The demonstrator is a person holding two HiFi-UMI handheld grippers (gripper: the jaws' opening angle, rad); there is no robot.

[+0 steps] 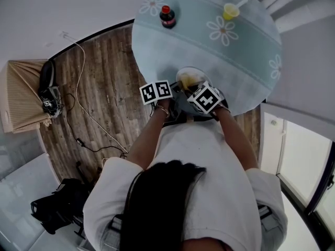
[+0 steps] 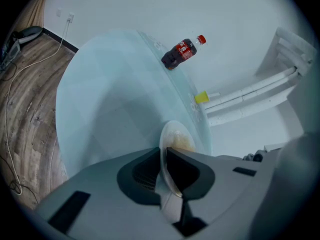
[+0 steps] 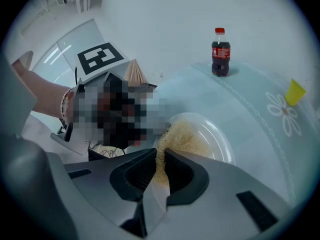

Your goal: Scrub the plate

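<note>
A white plate (image 1: 189, 78) lies at the near edge of the round table (image 1: 246, 56), stained yellowish inside. My left gripper (image 2: 164, 153) is shut on the plate's rim (image 2: 171, 134), which I see edge-on between its jaws. My right gripper (image 3: 161, 156) is shut on a yellowish mesh scrub pad (image 3: 181, 136), and the pad rests on the inside of the plate (image 3: 222, 141). In the head view the left gripper (image 1: 157, 92) and the right gripper (image 1: 205, 98) stand close together over the plate's near side.
A cola bottle (image 1: 167, 16) with a red cap and a yellow cup (image 1: 230, 10) stand on the far side of the light blue, daisy-print tablecloth. Wooden floor with cables (image 1: 84, 114) lies to the left. White pipes (image 2: 250, 91) run along the wall behind the table.
</note>
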